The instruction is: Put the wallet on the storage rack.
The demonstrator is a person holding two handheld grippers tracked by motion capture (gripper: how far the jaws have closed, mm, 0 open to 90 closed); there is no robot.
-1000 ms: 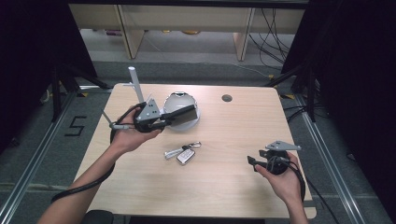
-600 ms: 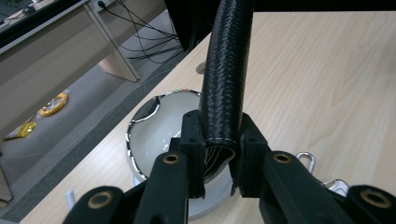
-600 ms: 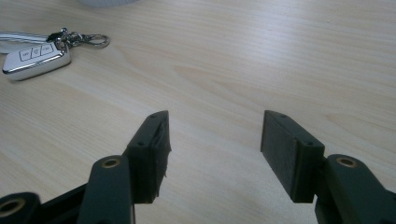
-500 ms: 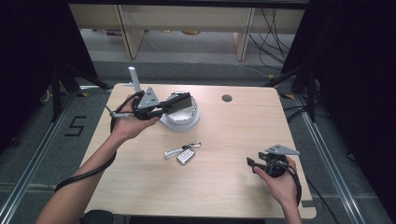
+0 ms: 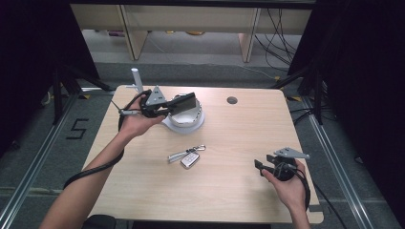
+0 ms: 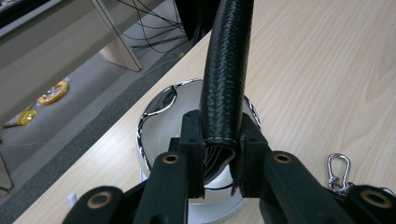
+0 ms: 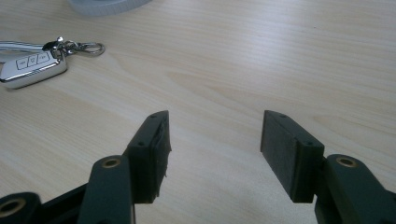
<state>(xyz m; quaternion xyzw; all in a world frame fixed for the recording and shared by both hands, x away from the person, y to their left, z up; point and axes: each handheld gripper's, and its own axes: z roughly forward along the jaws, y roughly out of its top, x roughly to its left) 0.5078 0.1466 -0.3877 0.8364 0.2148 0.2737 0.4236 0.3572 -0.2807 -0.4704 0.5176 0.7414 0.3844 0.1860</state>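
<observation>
Left gripper (image 6: 219, 175) clamping black wallet (image 6: 225, 74) over bowl (image 5: 186, 119); risking slipping, tipping bowl. Right gripper (image 7: 212, 156) idling, gaping wide.

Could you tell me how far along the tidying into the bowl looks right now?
In hand: the left gripper is shut on a black wallet, held over the white bowl, not yet dropped. Left to do: the car key lies on the table; the right gripper is open, holding nothing.
</observation>
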